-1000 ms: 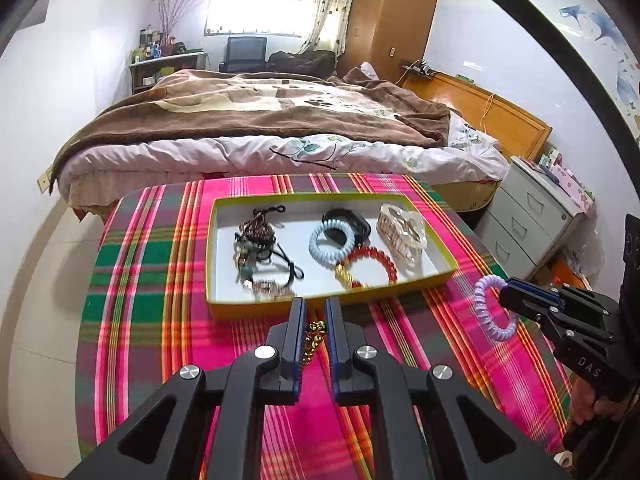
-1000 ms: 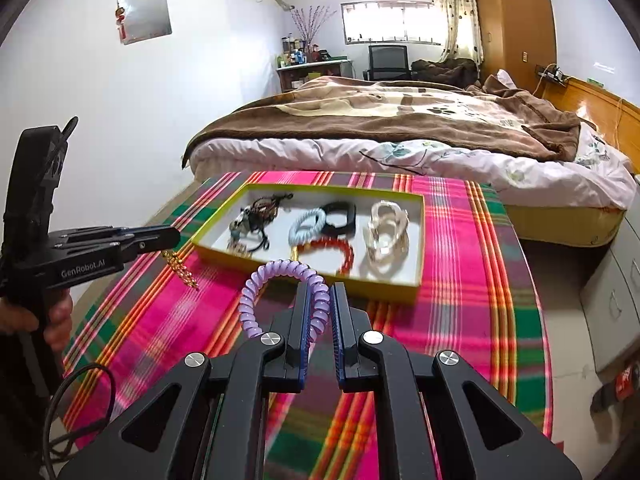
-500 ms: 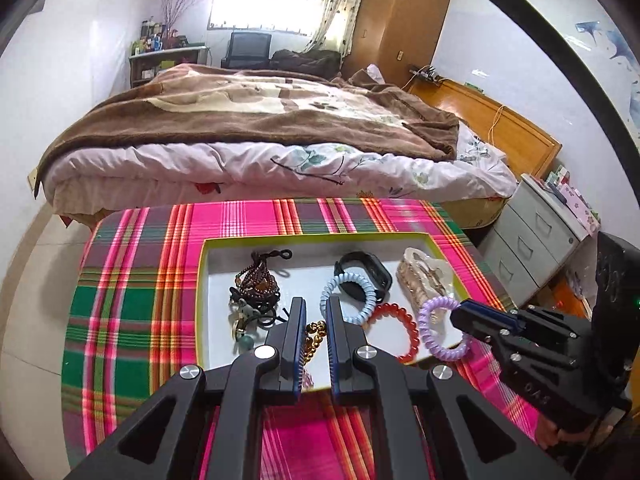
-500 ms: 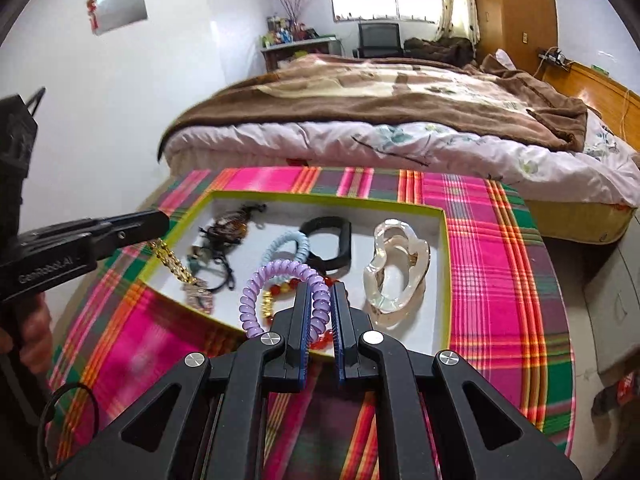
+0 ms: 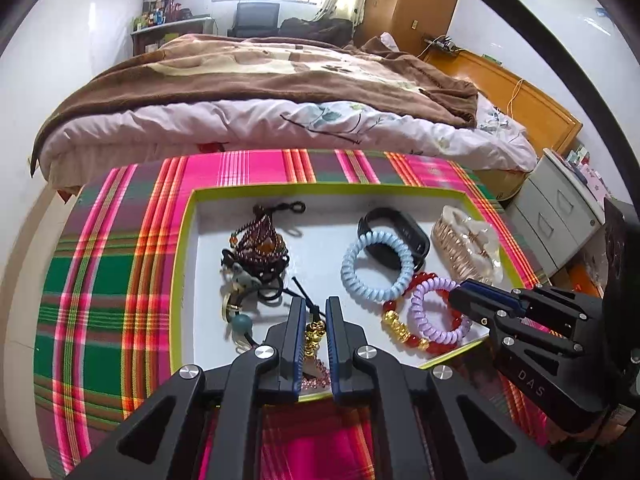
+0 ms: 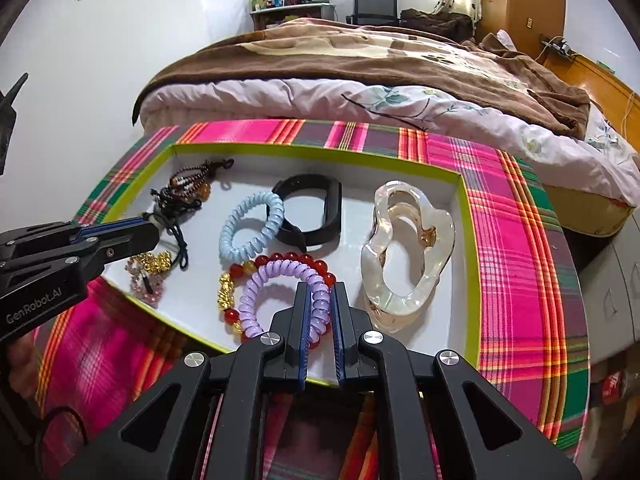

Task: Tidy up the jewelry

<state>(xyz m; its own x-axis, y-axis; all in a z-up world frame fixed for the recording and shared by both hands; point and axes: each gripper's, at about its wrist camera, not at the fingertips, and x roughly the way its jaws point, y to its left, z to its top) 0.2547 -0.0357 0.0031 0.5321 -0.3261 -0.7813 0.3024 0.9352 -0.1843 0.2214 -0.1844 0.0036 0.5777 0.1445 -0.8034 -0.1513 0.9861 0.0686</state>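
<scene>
Both claws (over tray) clamp jewelry.

Both grippers are matte black, angular tools. The left gripper has two flat fingers lined with blue pads, joined to wide arms with triangular cut-outs and round silver screws. The right gripper has the same blue-edged fingers, silver screws and cut-out arms. One body carries white "GenRobot.AI" lettering, the other "DAS". A thin black cable loops below the lettered body.
</scene>
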